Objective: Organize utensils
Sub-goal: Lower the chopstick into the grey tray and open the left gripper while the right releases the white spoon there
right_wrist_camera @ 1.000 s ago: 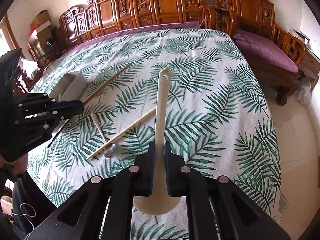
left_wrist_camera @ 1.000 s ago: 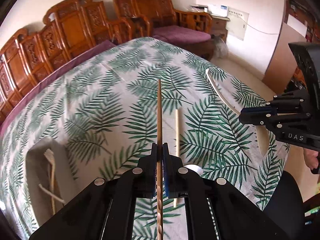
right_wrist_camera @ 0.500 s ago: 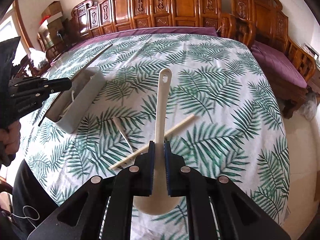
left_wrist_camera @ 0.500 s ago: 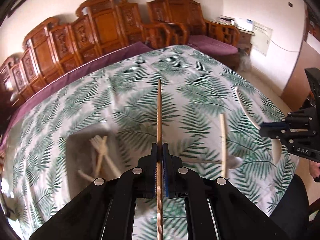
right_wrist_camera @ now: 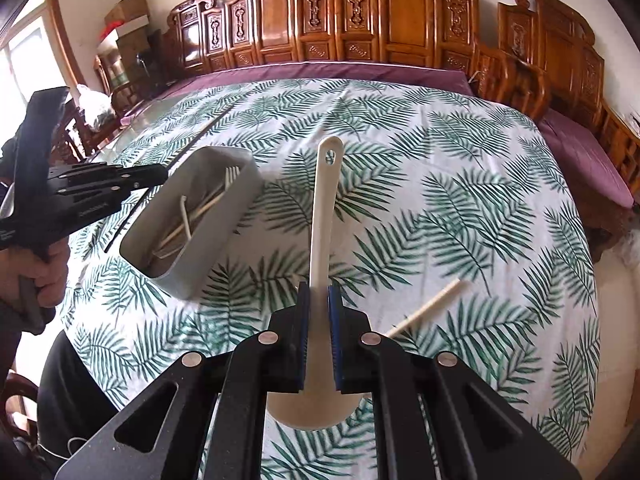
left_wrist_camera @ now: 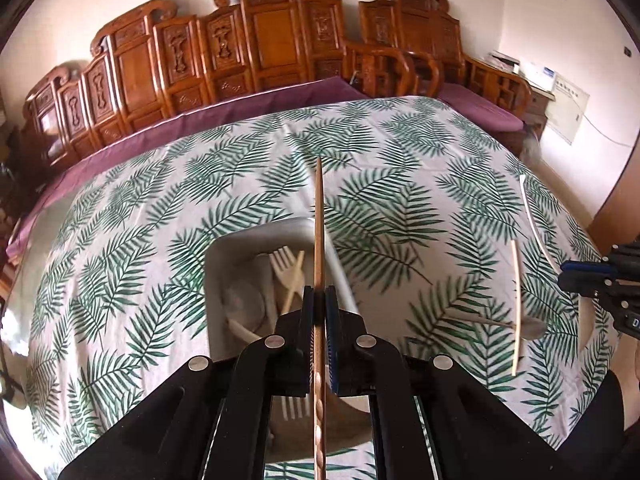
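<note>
Both views are bright with soft daylight. In the right wrist view a window (right_wrist_camera: pixel 24 64) at the upper left is blown out to white, and the bench (right_wrist_camera: pixel 440 184) with its leaf-print cloth is evenly lit. Shadows are faint and soft; the grey bin (right_wrist_camera: pixel 224 224) casts a weak one on the cloth. Fisheye distortion bulges the bench and bends the carved wooden seats (left_wrist_camera: pixel 256 52), with dark vignetting in the corners. Slight motion blur smears the bin in the left wrist view.
</note>
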